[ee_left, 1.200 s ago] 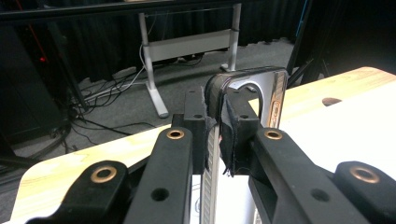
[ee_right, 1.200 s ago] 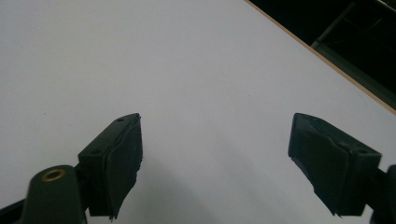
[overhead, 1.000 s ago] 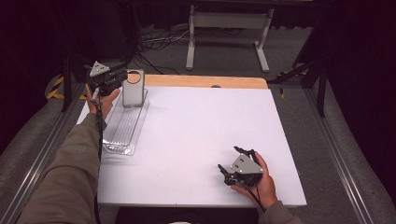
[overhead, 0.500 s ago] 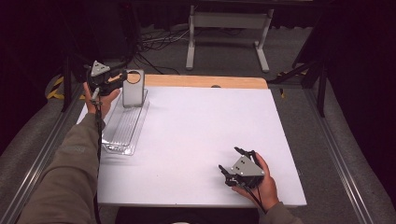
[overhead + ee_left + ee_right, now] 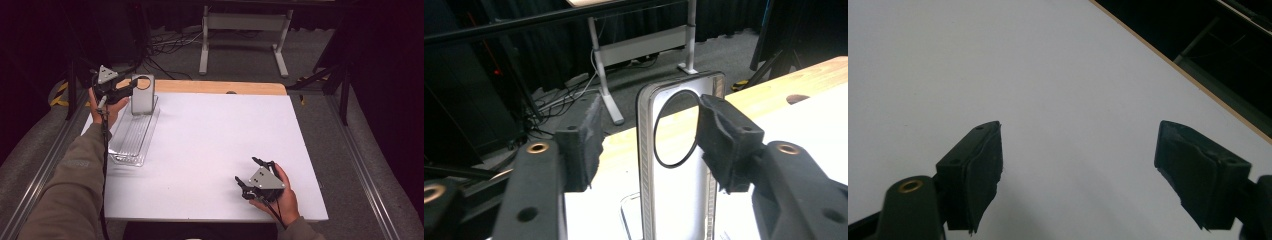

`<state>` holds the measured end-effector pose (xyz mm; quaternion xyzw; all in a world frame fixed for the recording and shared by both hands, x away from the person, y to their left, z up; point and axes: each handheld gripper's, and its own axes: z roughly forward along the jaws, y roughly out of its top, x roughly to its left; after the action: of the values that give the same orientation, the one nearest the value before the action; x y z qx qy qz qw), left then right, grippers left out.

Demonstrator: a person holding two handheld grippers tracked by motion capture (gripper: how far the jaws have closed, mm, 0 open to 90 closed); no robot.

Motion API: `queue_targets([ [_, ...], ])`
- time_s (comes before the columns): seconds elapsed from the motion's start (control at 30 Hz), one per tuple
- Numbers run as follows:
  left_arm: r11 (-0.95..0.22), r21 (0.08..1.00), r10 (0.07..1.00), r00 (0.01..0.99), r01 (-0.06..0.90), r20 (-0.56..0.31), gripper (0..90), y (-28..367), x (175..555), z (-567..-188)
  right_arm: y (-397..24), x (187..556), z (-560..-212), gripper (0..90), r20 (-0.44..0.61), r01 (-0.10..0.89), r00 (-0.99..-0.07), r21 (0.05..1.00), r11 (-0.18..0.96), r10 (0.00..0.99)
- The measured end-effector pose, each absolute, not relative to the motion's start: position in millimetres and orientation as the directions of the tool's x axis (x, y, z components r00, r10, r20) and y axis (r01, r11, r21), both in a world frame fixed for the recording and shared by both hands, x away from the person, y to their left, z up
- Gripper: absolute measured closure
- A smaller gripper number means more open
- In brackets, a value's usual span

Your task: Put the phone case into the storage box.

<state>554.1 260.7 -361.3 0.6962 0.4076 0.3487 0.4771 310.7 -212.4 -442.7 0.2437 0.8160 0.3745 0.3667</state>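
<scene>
Two grippers: right gripper [image 5: 254, 176] rests near table [image 5: 215, 140] front edge, jaws wide open, empty. Farther off, left gripper [image 5: 649, 137] jaws open astride upright metal block [image 5: 676, 165] w/ round hole, standing at clear tray [image 5: 131, 137] far end; right pad looks touching, no grip yet. Risk: uneven closing could tip block.

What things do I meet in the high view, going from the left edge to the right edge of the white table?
left hand-held gripper → clear plastic tray → right hand-held gripper. The silver upright frame overlaps the first two, so I leave it out.
</scene>
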Motion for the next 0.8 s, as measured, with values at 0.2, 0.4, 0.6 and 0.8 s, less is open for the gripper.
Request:
queue_targets([
  [0.2,-0.208,0.958,0.898,0.428,0.199,0.106,39.3,260.6,544.7,-356.1,-212.9,311.0,-442.6,20.6,-0.411,0.126,-0.611,0.793,0.596,0.676],
  [0.4,-0.214,0.959,0.895,0.430,0.188,0.116,34.3,261.2,538.0,-355.9,-213.1,310.5,-441.7,20.6,-0.409,0.123,-0.611,0.796,0.592,0.677],
  [0.6,-0.214,0.960,0.888,0.445,0.181,0.114,28.3,261.6,530.8,-357.7,-213.0,311.1,-442.3,20.5,-0.408,0.125,-0.613,0.795,0.593,0.677],
  [0.8,-0.219,0.962,0.875,0.469,0.166,0.118,23.9,261.3,520.2,-359.6,-213.1,311.5,-442.5,20.6,-0.407,0.127,-0.613,0.795,0.593,0.677],
])
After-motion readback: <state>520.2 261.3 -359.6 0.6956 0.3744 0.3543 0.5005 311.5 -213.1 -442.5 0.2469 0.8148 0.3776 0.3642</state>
